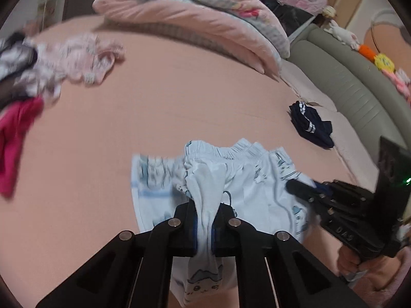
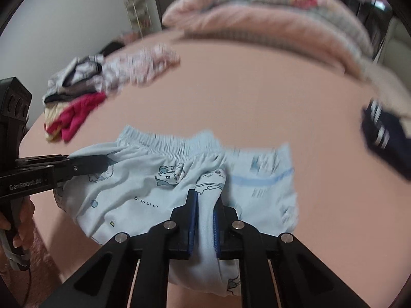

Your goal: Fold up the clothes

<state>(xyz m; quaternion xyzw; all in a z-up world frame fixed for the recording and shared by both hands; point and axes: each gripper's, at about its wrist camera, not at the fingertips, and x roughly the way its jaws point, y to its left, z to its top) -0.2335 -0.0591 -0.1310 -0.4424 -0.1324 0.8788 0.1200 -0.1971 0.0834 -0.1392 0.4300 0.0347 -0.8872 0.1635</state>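
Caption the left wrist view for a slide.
Left tongs shut on light blue printed shorts over a pink bed; right tongs pinch their far edge.

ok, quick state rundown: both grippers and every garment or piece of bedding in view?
left gripper: shut on a bunched fold of the light blue shorts
right gripper: shut on another fold of the shorts
light blue shorts: crumpled, unfolded, waistband facing away
navy garment: in a compact bundle, apart on the bed
clothes pile: unsorted heap at the far left
pink quilt: folded, at the far edge
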